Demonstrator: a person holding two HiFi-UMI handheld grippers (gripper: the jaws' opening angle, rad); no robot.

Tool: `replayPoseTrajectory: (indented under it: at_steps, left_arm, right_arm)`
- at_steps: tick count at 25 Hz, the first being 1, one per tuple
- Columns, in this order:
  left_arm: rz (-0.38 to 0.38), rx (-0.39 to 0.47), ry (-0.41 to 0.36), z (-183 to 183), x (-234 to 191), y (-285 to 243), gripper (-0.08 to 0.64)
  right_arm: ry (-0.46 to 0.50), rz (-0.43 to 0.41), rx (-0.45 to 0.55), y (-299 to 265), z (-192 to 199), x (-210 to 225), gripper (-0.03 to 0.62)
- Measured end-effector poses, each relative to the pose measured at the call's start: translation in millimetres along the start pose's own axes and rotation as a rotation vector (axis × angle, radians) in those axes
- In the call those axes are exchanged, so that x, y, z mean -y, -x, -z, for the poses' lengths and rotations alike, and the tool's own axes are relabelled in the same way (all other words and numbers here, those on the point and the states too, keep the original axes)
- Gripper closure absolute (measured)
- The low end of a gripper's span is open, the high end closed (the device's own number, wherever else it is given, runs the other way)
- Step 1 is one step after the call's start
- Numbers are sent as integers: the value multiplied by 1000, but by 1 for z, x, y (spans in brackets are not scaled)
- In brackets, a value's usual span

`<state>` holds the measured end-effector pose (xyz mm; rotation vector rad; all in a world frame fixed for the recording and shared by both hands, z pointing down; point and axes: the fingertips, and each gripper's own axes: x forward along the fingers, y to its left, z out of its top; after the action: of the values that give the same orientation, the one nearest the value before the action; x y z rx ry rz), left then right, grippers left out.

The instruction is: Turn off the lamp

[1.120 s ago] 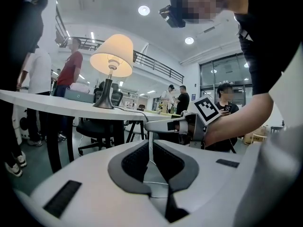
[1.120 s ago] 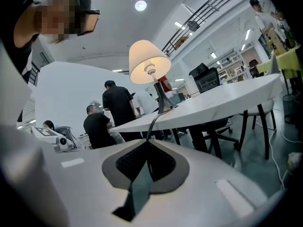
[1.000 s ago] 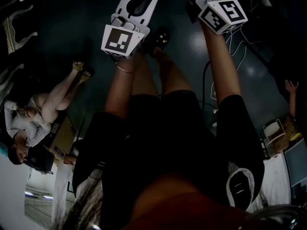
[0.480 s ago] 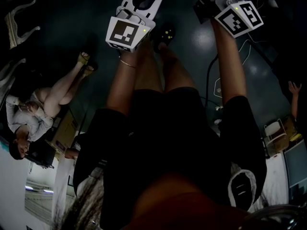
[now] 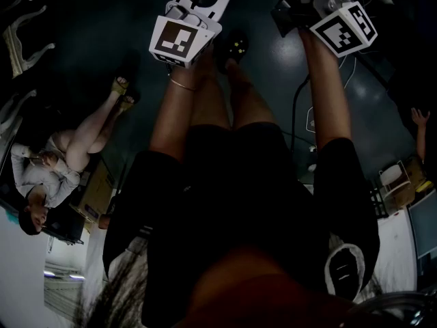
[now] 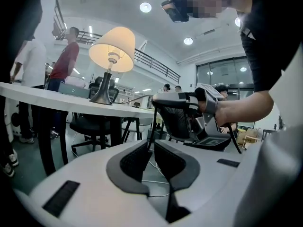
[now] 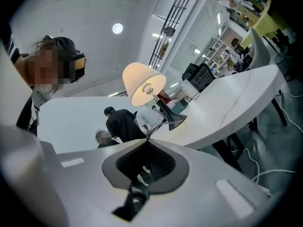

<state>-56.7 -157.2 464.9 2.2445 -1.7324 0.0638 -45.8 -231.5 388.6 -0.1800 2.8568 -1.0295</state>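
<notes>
Lamp (image 6: pixel 112 48) is lit: cream shade glowing, dark metal base, upright on the white surface (image 6: pixel 57 103). It's well apart from both grippers.

Left gripper (image 6: pixel 152 143): pads barely apart, just a narrow slit with floor and a white cable showing through it. Nothing in the slit. It points roughly toward the surface's edge, with the lamp up and to the left in its view.

Right gripper (image 7: pixel 146 143): pads pressed together, nothing pinched that I can see. In its view the lamp sits just above the tips and looks tilted. A thin cord (image 7: pixel 158 129) runs from the lamp base down behind the tips; can't tell if it touches.

The left gripper view also shows the right gripper held out to the side in the person's hand (image 6: pixel 222 112). A black office chair (image 6: pixel 90 124) is tucked under the surface.

Head view is dark: both grippers held out ahead over a dark floor (image 5: pixel 82 39), and a seated person (image 5: pixel 54 162) off to the left.
</notes>
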Motion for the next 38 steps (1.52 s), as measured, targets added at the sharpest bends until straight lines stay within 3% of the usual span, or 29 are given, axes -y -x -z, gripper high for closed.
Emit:
replayPoseTrajectory:
  at_steps: [2, 19, 25, 30, 33, 38]
  left_arm:
    - [17, -1, 2, 0, 0, -6, 495]
    - [157, 21, -48, -29, 4, -41, 489]
    - [198, 23, 20, -31, 10, -40, 531]
    - [211, 22, 1, -30, 13, -37, 537]
    - [214, 6, -52, -27, 14, -36, 537]
    - [188, 14, 12, -29, 12, -34, 537]
  right_arm:
    - [-7, -5, 10, -1, -4, -2, 585]
    - [-61, -66, 32, -13, -15, -24, 584]
    - [-45, -58, 18, -11, -12, -24, 584]
    - [-44, -51, 24, -11, -10, -23, 584]
    - [-40, -46, 27, -10, -10, -21, 584]
    - [-17, -5, 46, -5, -13, -17, 583]
